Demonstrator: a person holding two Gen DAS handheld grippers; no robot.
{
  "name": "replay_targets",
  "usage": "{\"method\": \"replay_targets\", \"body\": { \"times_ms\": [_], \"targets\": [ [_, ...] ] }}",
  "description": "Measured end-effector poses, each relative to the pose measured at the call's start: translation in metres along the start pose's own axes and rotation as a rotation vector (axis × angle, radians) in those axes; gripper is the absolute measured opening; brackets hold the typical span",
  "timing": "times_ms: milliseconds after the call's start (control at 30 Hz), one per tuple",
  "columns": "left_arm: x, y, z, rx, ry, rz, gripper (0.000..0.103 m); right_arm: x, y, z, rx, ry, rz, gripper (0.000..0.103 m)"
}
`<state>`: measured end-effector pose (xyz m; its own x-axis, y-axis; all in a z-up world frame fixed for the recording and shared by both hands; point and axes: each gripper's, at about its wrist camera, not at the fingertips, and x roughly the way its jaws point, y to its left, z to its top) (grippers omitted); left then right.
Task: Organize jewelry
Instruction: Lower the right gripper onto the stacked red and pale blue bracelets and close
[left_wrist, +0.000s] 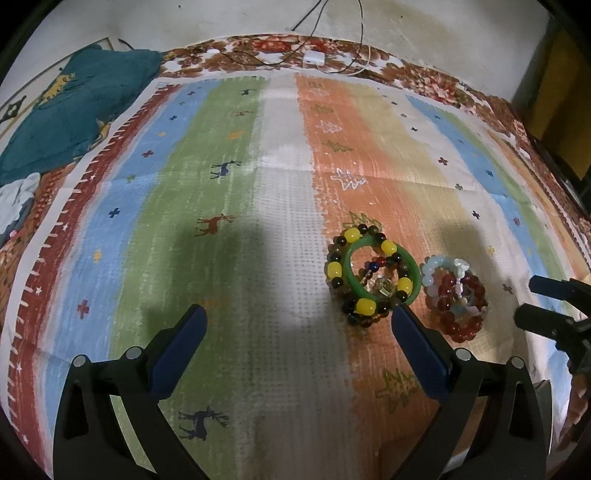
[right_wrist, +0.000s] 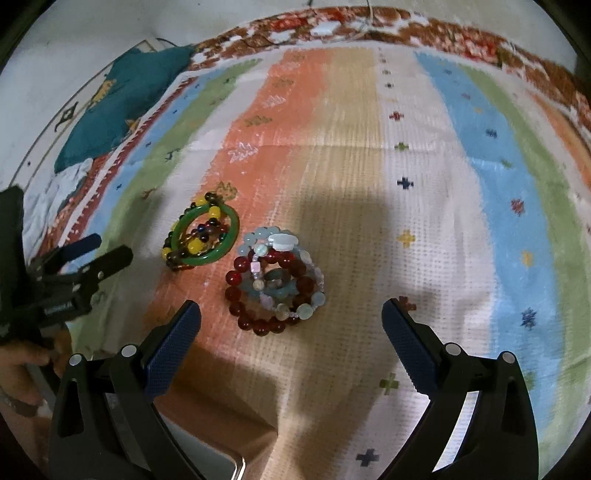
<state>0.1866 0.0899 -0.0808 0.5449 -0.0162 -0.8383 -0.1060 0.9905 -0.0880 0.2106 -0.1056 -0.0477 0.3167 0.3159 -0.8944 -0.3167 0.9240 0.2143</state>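
Left wrist view shows your left gripper (left_wrist: 297, 317) spread wide with nothing between its 2 blue-padded fingers (left_wrist: 177, 347), hovering low over the striped mat (left_wrist: 229, 177). The green bangle (left_wrist: 380, 271) lies on the orange stripe, resting on top of a pile of yellow and dark beaded bracelets (left_wrist: 352, 275), and the tip of your right-hand finger sits just beside that pile's near edge. Just beside it to the right lies a second pile, the red and pale beaded bracelets (left_wrist: 456, 295). Your right gripper (left_wrist: 554, 310) pokes in at the right edge of this view, near that second pile.

In the right wrist view, your right gripper (right_wrist: 290, 314) is also released, its fingers wide apart and holding nothing. The red and pale beaded bracelets (right_wrist: 275, 280) sit on the mat just ahead of and between the 2 fingertips, closer to the left one. The green bangle (right_wrist: 207, 240) and its beads lie just beyond to the left, nearly touching the red pile. Your left gripper (right_wrist: 99, 251) shows at the left edge, near the bangle pile.

A teal cloth (left_wrist: 74, 110) lies bunched at the far left corner, and a small white box with cables (left_wrist: 314, 58) rests at the far edge on the floral cover (left_wrist: 424, 81).
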Motion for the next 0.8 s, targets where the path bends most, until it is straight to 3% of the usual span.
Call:
{"method": "replay_targets", "body": {
  "times_ms": [200,433,567,667,800],
  "targets": [
    [0.007,-0.001,0.002,0.014,0.014,0.01,0.092,0.013,0.002,0.007,0.01,0.019,0.014,0.098],
    [0.013,0.002,0.004,0.01,0.02,0.016,0.084,0.021,0.011,0.011,-0.03,0.034,-0.009,0.082],
    [0.015,0.002,0.005,0.017,0.017,0.018,0.084,0.022,0.018,0.013,-0.041,0.034,0.012,0.079],
    [0.019,-0.001,0.006,0.028,0.02,0.019,0.082,0.026,0.023,0.015,-0.049,0.04,0.023,0.073],
    [0.027,0.0,0.007,0.016,0.048,-0.011,0.067,0.035,0.028,0.017,-0.066,0.069,0.019,0.054]
  ]
}}
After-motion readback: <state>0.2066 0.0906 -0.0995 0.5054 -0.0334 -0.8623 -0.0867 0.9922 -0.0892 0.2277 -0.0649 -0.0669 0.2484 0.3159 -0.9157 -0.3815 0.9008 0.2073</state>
